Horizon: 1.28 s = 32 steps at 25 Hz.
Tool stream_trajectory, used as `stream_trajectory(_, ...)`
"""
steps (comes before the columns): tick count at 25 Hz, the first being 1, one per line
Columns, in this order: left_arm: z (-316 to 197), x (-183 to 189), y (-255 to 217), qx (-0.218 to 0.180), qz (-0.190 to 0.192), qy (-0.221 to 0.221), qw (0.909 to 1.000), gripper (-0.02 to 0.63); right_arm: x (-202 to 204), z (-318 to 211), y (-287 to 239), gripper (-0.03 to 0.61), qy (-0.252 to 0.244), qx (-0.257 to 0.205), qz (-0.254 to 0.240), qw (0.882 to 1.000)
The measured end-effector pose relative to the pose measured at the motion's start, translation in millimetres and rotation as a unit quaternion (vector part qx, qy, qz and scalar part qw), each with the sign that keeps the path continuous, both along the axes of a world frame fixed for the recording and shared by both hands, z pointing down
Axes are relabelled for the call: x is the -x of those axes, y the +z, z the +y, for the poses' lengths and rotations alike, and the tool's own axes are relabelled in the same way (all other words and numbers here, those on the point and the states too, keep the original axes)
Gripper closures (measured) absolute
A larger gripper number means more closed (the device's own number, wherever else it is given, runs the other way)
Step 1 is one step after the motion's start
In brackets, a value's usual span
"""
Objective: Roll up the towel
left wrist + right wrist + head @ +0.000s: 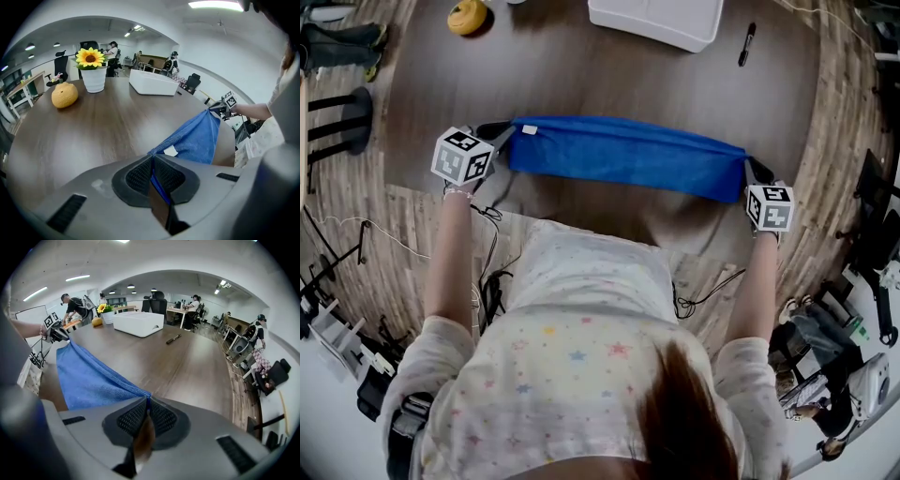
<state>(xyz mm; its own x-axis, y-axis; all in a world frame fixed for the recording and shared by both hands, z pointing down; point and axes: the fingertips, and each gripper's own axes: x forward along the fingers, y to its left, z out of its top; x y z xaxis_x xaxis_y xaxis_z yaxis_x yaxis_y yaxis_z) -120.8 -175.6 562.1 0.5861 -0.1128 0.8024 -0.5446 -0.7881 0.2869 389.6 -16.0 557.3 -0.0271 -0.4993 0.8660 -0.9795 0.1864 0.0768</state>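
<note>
Jaws clamped on both short ends of towel (623,155).
Left gripper (508,132) and right gripper (751,172) each pinch a corner; we see the blue band stretched left-right between them above the table (581,75) near its front edge, with neither hand closer.

left tongs (508,133): clamped, angled down | right tongs (749,170): clamped, angled down | arms (450,258): outstretched

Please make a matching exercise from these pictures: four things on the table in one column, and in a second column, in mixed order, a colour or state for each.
Things:
1 towel
2 box
3 marker pen
4 round fruit

Colour or state:
A black
B pinched at its ends by left gripper and right gripper
C yellow-orange
D white

Pairs: 1-B, 2-D, 3-A, 4-C
</note>
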Motion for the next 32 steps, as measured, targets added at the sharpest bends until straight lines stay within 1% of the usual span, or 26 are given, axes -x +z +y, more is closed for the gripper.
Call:
stream_trajectory(3, -0.7, 2.8, 9.3, 0.008, -0.002, -0.013, 0.9999, 0.594, 1.7, -5.1, 6.9, 0.560, 0.004, 0.003, 0.002, 1.000)
stream_trajectory(7, -6.7, 2.7, 17.8, 0.001, -0.005, -0.031, 0.9995, 0.592, -4.5, -12.0, 11.4, 0.550, 0.024, -0.007, 0.017, 1.000)
stream_trajectory(10, -16.8, 5.1, 19.2, -0.020, -0.011, -0.055, 0.9982, 0.584, -14.5, -17.2, 2.2, 0.534, 0.053, -0.033, 0.027, 0.998)
stream_trajectory(11, -20.0, 7.1, 17.5, -0.030, -0.012, -0.064, 0.9975, 0.569, -16.4, -17.5, -2.7, 0.530, 0.060, -0.041, 0.027, 0.997)
stream_trajectory(12, -22.5, 9.5, 15.3, -0.040, -0.012, -0.072, 0.9965, 0.541, -17.5, -16.6, -7.9, 0.529, 0.064, -0.048, 0.027, 0.996)
stream_trajectory(13, -24.2, 11.9, 12.9, -0.049, -0.011, -0.081, 0.9955, 0.522, -18.1, -14.5, -13.2, 0.529, 0.066, -0.054, 0.028, 0.996)
stream_trajectory(16, -24.7, 18.1, 4.9, -0.067, -0.008, -0.103, 0.9924, 0.498, -14.8, -5.0, -26.9, 0.525, 0.063, -0.069, 0.022, 0.995)
stream_trajectory(18, -21.4, 17.2, -4.0, -0.083, 0.000, -0.104, 0.9911, 0.494, -1.9, -1.2, -32.6, 0.523, 0.054, -0.076, 0.003, 0.996)
stream_trajectory(20, -13.4, 5.7, -14.4, -0.097, 0.020, -0.087, 0.9913, 0.494, 22.4, -2.1, -33.3, 0.522, 0.034, -0.077, -0.026, 0.996)
stream_trajectory(21, -6.4, -4.7, -18.1, -0.096, 0.034, -0.073, 0.9922, 0.494, 37.8, -3.9, -31.6, 0.517, 0.020, -0.076, -0.039, 0.996)
stream_trajectory(24, 22.9, -48.1, -21.1, -0.064, 0.077, -0.014, 0.9949, 0.503, 90.8, -12.1, -21.7, 0.516, -0.040, -0.062, -0.069, 0.995)
stream_trajectory(26, 42.6, -81.1, -19.3, -0.037, 0.097, 0.026, 0.9943, 0.515, 119.6, -16.8, -13.5, 0.515, -0.082, -0.047, -0.074, 0.993)
stream_trajectory(27, 50.7, -96.0, -17.1, -0.025, 0.102, 0.042, 0.9935, 0.515, 129.5, -18.3, -9.5, 0.513, -0.099, -0.039, -0.072, 0.992)
stream_trajectory(29, 59.6, -116.6, -9.8, -0.013, 0.099, 0.065, 0.9928, 0.515, 141.8, -22.2, -2.4, 0.508, -0.118, -0.027, -0.071, 0.990)
stream_trajectory(32, 57.6, -124.4, 4.3, -0.007, 0.078, 0.076, 0.9940, 0.515, 149.3, -31.3, 6.5, 0.506, -0.112, -0.014, -0.084, 0.990)
